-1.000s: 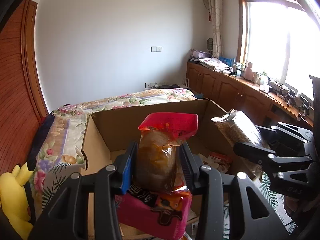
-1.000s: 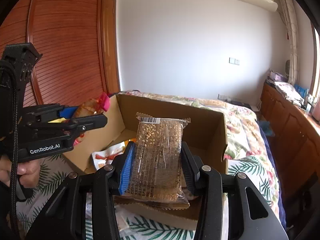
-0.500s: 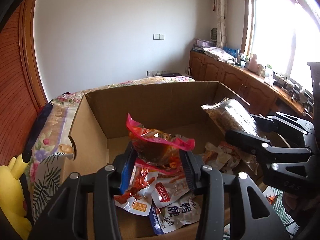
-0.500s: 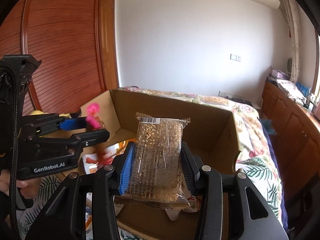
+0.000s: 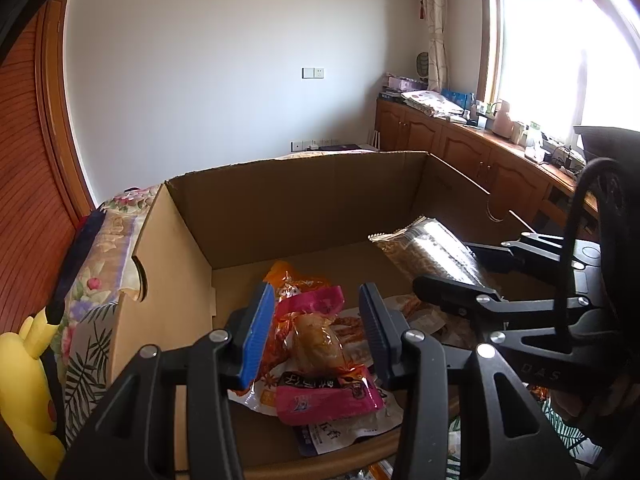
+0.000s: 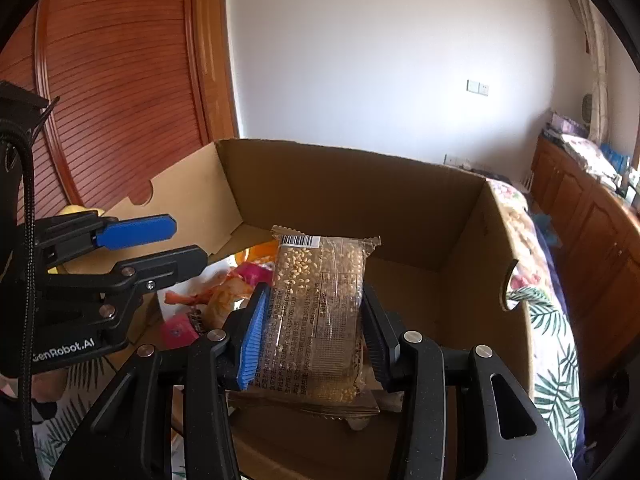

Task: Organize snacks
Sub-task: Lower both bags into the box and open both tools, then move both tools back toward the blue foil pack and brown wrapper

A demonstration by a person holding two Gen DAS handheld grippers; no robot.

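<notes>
An open cardboard box (image 5: pixel 312 196) stands on a bed and holds several snack packets. My left gripper (image 5: pixel 316 324) is open over the box's near left part. A pink-topped packet with a brown snack (image 5: pixel 320 352) lies on the pile below, clear of both jaws. My right gripper (image 6: pixel 312 320) is shut on a clear packet of grain bar (image 6: pixel 320 312), held above the box's near edge. That packet (image 5: pixel 436 256) and the right gripper (image 5: pixel 460 272) also show in the left wrist view. The left gripper (image 6: pixel 160 244) shows in the right wrist view.
A yellow plush toy (image 5: pixel 24 384) sits left of the box on the floral bedspread (image 6: pixel 548 344). Wooden cabinets (image 5: pixel 460 148) run under the window at the right. A slatted wooden door (image 6: pixel 108 92) stands at the left.
My left gripper lowered into the box, opened and let go of the pink-topped packet, which now lies on the pile. My right gripper moved closer over the box, still holding the grain bar.
</notes>
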